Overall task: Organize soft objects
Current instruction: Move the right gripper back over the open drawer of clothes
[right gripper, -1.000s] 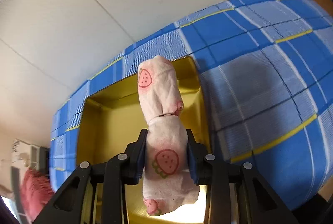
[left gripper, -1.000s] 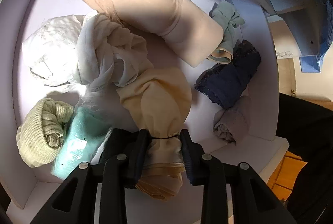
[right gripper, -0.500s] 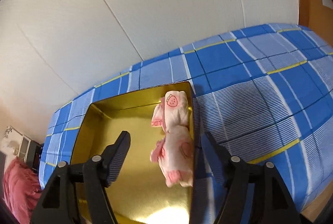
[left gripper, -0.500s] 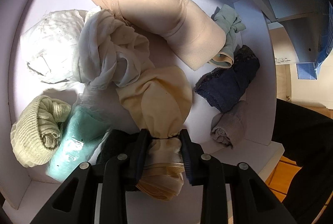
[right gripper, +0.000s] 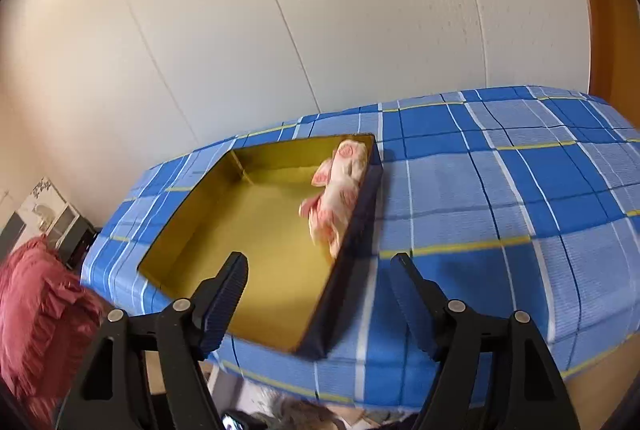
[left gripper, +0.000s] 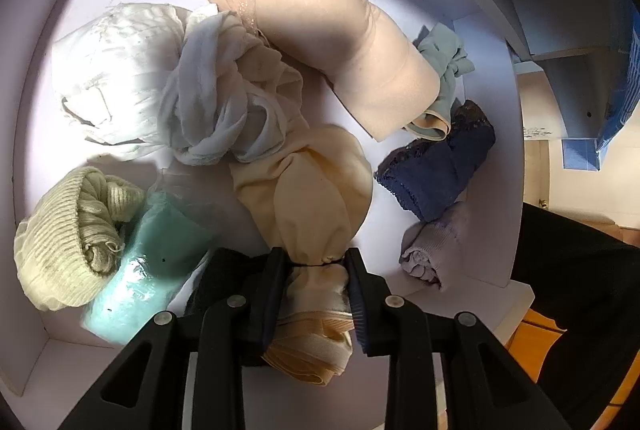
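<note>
Jaws of my left gripper (left gripper: 316, 266) clamp a cream bundle (left gripper: 312, 198), pinching it at its gathered neck so its banded end hangs toward me and its rounded bulk lies ahead inside a white bin (left gripper: 516, 190). Just left of that bundle lie a teal packet (left gripper: 152, 266) and a ribbed green knit (left gripper: 64, 242), touching each other against the bin's near left corner. To the right sit a mauve roll (left gripper: 432, 250) and, beyond it, a navy lace piece (left gripper: 436, 170). Farther in, a pale grey twist (left gripper: 212, 98) touches the cream bundle's far side, with a white garment (left gripper: 112, 74) to its left. A large beige piece (left gripper: 320, 18) arches across the far half of the bin, and a mint knot (left gripper: 444, 66) pokes out beside its right end.

My right gripper (right gripper: 320, 294) hangs with its jaws spread wide and nothing between them, above the near edge of a gold tray (right gripper: 256, 230). The tray rests on a blue plaid bed (right gripper: 500, 210). A strawberry cloth (right gripper: 340, 198) lies in the tray, pressed along its right wall, reaching toward the far right corner. A red cushion (right gripper: 36, 330) shows at the lower left, off the bed. A white wall (right gripper: 280, 10) rises behind it all.
</note>
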`<state>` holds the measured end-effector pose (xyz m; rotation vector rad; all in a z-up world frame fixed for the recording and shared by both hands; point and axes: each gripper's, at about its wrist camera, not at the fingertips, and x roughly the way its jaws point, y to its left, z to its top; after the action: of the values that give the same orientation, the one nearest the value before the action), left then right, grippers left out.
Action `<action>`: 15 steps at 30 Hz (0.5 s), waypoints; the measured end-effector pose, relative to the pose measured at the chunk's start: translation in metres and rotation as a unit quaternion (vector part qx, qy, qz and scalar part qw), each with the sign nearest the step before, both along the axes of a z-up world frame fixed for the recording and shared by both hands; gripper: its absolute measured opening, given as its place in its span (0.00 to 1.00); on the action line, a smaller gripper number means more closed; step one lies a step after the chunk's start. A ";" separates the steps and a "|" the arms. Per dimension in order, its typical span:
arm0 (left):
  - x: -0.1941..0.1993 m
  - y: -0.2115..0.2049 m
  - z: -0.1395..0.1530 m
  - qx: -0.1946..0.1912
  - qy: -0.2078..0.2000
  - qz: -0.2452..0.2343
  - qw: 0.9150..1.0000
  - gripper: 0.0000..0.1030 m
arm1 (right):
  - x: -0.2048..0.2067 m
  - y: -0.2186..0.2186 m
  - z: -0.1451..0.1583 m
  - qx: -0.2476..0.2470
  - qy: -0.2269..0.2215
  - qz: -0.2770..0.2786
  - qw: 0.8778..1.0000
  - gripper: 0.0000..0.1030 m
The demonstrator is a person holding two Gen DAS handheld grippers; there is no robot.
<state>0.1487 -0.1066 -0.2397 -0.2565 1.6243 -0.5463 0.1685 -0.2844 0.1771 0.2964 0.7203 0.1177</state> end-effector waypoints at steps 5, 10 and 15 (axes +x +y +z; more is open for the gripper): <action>0.001 0.010 0.008 -0.007 -0.007 0.008 1.000 0.26 | -0.039 0.002 -0.026 -0.006 0.013 0.031 0.999 0.72; 0.002 0.018 0.017 -0.024 -0.010 0.022 0.999 0.26 | -0.067 0.003 -0.069 0.023 0.055 0.050 0.997 0.72; 0.003 0.033 0.025 -0.050 -0.004 0.047 0.998 0.26 | -0.083 0.008 -0.119 0.037 0.107 0.073 0.991 0.73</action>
<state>0.1513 -0.0737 -0.2148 -0.4028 1.5700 -0.5574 0.0856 -0.2766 0.0583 0.3301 0.9518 0.2541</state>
